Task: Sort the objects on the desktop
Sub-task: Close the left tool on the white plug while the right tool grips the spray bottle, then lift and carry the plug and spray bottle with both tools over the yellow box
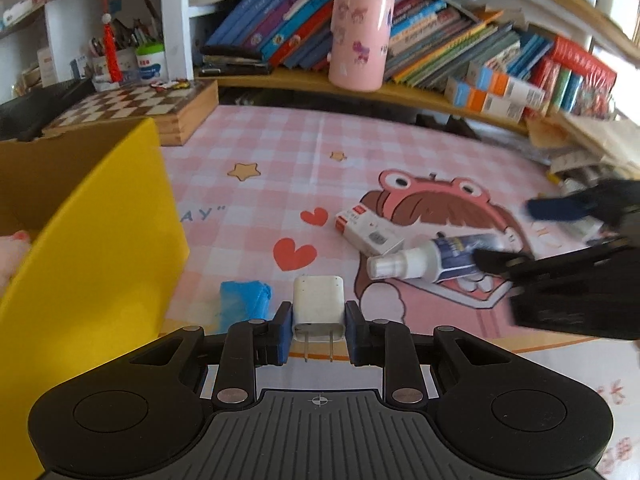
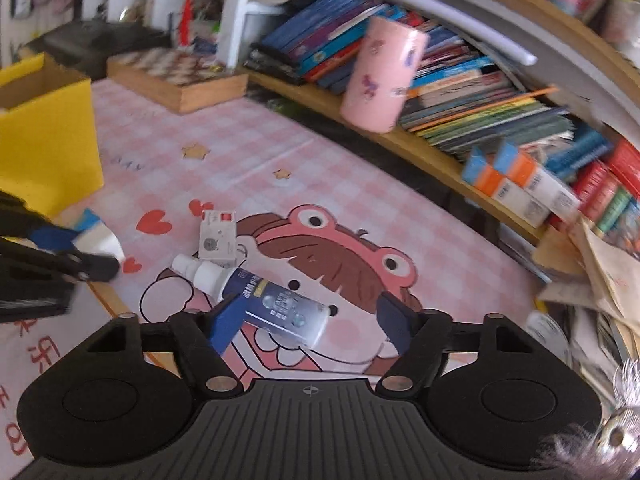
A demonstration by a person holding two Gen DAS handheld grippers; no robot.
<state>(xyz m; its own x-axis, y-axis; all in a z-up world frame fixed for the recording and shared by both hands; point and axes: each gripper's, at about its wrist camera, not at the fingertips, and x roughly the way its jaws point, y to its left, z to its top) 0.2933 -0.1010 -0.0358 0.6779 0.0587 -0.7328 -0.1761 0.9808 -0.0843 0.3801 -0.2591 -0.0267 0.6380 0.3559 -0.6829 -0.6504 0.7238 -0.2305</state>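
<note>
My left gripper (image 1: 319, 320) is shut on a white plug charger (image 1: 319, 304), prongs toward the camera, held just right of an open yellow box (image 1: 100, 240). In the right wrist view the left gripper (image 2: 80, 250) shows at the left edge with the charger (image 2: 100, 242). On the pink mat (image 1: 260, 140) a white spray bottle with a dark blue label (image 2: 280, 308) lies between the pads of my right gripper (image 2: 308, 320). The left pad is at the bottle and the right pad stands apart, so it is open. A small white box with a red stripe (image 2: 218, 238) lies beyond the bottle's cap.
A crumpled blue packet (image 1: 244, 298) lies by the yellow box, which holds something pink (image 1: 12, 248). A wooden chessboard case (image 1: 140, 108) sits at the back left. A pink cup (image 1: 360, 40) stands on the low shelf before rows of books (image 1: 460, 52). Papers pile up at the right (image 2: 600, 280).
</note>
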